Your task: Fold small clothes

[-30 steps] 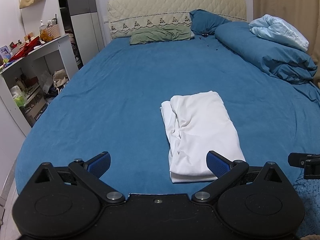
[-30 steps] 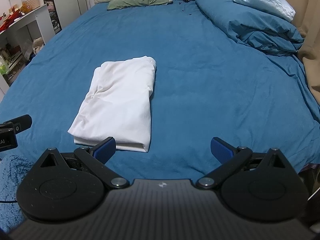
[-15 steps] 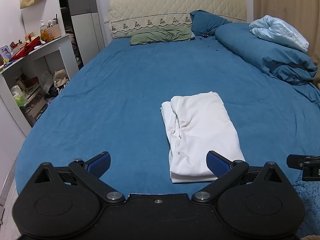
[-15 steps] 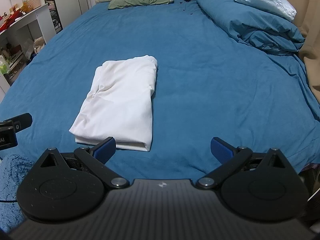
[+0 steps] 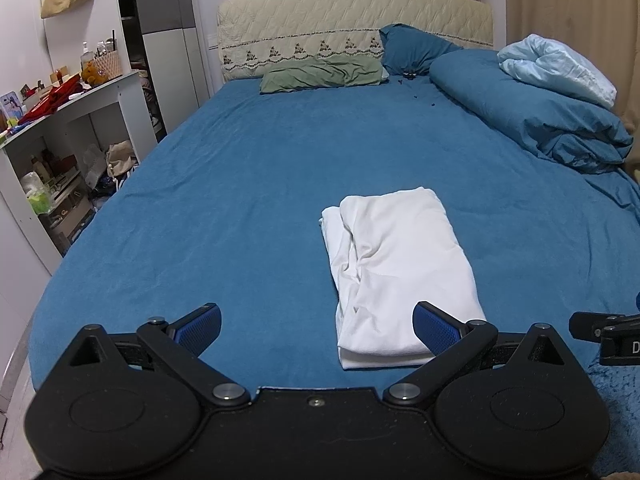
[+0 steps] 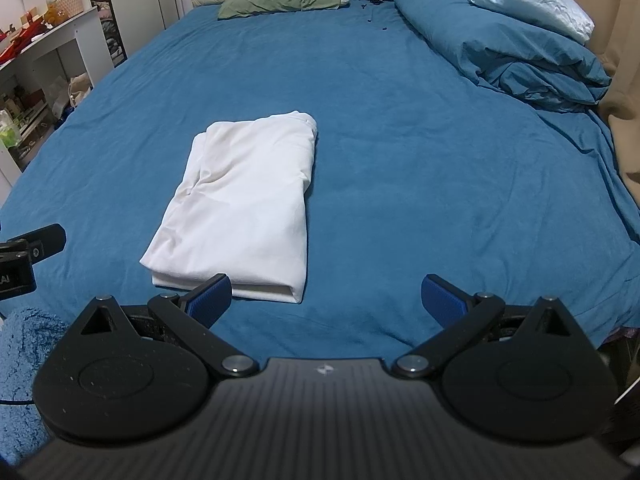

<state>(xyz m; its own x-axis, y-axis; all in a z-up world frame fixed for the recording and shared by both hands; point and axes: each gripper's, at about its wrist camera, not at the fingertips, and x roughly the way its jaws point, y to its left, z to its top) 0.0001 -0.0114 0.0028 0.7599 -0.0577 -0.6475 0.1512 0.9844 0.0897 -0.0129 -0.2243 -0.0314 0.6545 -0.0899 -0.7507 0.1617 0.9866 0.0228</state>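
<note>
A white garment (image 5: 396, 264) lies folded into a long rectangle on the blue bedsheet (image 5: 248, 184); it also shows in the right wrist view (image 6: 244, 196). My left gripper (image 5: 316, 326) is open and empty, held back from the cloth's near end, with its right finger in front of the near right corner. My right gripper (image 6: 326, 294) is open and empty, its left finger in front of the cloth's near edge. The right gripper's body shows at the right edge of the left wrist view (image 5: 604, 330).
A rolled blue duvet (image 5: 532, 120) with a light blue blanket (image 5: 556, 68) lies at the right. A green pillow (image 5: 320, 74) and a blue pillow (image 5: 412, 50) rest against the headboard. A white shelf unit (image 5: 60, 140) with clutter stands left of the bed.
The right gripper has pulled back slightly and tilted down, so the cloth sits lower in its view. The left gripper has hardly moved. The cloth has not moved.
</note>
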